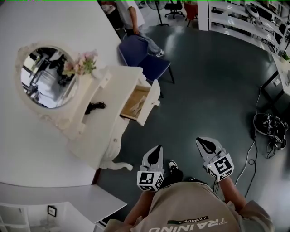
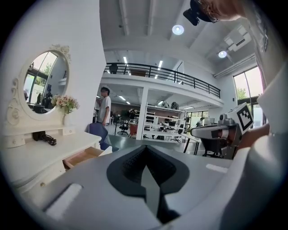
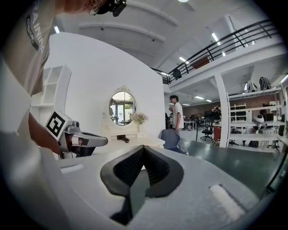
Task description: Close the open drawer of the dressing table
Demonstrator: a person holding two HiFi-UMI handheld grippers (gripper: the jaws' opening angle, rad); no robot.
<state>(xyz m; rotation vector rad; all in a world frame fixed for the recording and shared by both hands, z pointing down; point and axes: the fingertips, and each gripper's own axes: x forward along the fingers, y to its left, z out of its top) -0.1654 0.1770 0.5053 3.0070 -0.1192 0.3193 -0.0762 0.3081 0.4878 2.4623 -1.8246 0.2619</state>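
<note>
The white dressing table (image 1: 102,136) stands against the wall at the left, with an oval mirror (image 1: 45,77) and pink flowers (image 1: 84,63). Its drawer (image 1: 136,102) is pulled out toward the room, wooden inside, with its white front (image 1: 150,103) facing the dark floor. My left gripper (image 1: 155,154) is shut and empty, well short of the drawer front. My right gripper (image 1: 207,145) is beside it, also shut and empty. The left gripper view shows the open drawer (image 2: 82,156) low at the left, past the closed jaws. The right gripper view shows the table (image 3: 135,141) and mirror (image 3: 121,106) far ahead.
A blue chair (image 1: 146,58) stands just beyond the drawer, and a person (image 1: 132,13) stands behind it. A small black object (image 1: 94,107) lies on the tabletop. Cables and gear (image 1: 270,129) lie on the floor at right. A white shelf unit (image 1: 54,199) is at lower left.
</note>
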